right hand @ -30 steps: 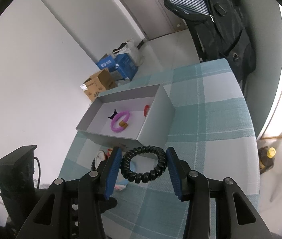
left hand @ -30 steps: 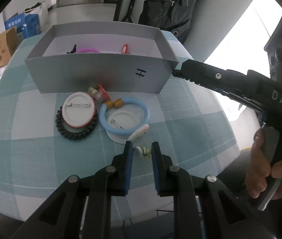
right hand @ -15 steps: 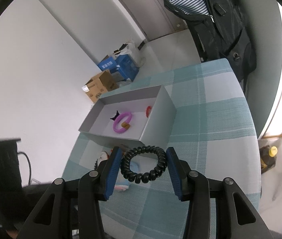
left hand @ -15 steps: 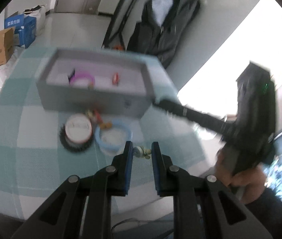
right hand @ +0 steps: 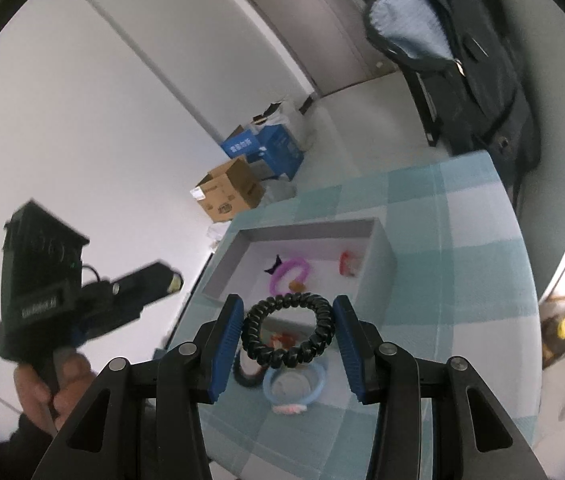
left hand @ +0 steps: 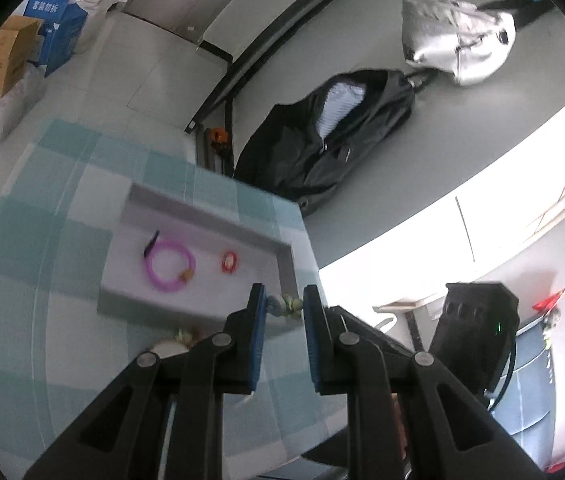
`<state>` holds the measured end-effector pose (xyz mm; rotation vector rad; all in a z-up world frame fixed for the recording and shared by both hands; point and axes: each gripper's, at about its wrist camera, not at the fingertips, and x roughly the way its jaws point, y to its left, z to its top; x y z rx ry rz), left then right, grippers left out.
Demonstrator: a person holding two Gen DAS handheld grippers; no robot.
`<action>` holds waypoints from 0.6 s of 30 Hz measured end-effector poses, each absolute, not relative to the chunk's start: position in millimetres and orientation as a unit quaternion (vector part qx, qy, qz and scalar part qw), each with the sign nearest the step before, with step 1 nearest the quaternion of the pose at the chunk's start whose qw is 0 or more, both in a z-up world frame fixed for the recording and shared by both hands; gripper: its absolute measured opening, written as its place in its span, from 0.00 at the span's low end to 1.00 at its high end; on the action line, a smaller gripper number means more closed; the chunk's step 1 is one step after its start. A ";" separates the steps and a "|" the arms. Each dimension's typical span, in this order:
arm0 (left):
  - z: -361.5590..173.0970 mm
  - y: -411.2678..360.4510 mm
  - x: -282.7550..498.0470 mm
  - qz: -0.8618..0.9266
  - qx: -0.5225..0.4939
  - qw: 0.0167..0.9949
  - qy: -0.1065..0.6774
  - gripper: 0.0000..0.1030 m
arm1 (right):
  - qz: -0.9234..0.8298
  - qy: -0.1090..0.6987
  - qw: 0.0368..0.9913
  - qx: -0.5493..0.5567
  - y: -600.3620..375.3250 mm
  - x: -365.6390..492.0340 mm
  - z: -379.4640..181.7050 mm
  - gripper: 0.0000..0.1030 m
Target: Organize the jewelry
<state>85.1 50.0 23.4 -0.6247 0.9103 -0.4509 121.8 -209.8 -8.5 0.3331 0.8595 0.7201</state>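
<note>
Left gripper (left hand: pixel 284 306): pinching one small beaded charm (left hand: pixel 283 305), held above the near wall of the grey box (left hand: pixel 198 216).
Right gripper (right hand: pixel 286 330): clamped on one black spiral hair tie (right hand: pixel 287 330), raised over the checked tablecloth (right hand: pixel 462 280).
Advice: carry each piece past the box rim before letting go (low drop, so nothing bounces out).
In box: one pink bracelet (left hand: pixel 168 264), one red ring (left hand: pixel 229 261).
On cloth: one blue bangle (right hand: pixel 296 386); other pieces hidden.
</note>
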 end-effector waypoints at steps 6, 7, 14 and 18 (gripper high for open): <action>17.5 73.3 108.2 -0.233 -0.384 0.791 0.416 0.13 | 0.350 0.401 0.839 0.113 -185.8 143.1 7.3 0.43; 13.1 76.3 113.1 -0.231 -0.395 0.785 0.417 0.13 | 0.352 0.402 0.839 0.105 -180.8 148.3 7.9 0.44; -17.5 89.1 136.2 -0.217 -0.418 0.763 0.443 0.13 | 0.364 0.419 0.830 0.057 -147.3 180.7 -9.9 0.44; -26.6 87.1 145.8 -0.203 -0.392 0.765 0.470 0.13 | 0.367 0.437 0.818 0.065 -140.9 189.7 -29.1 0.44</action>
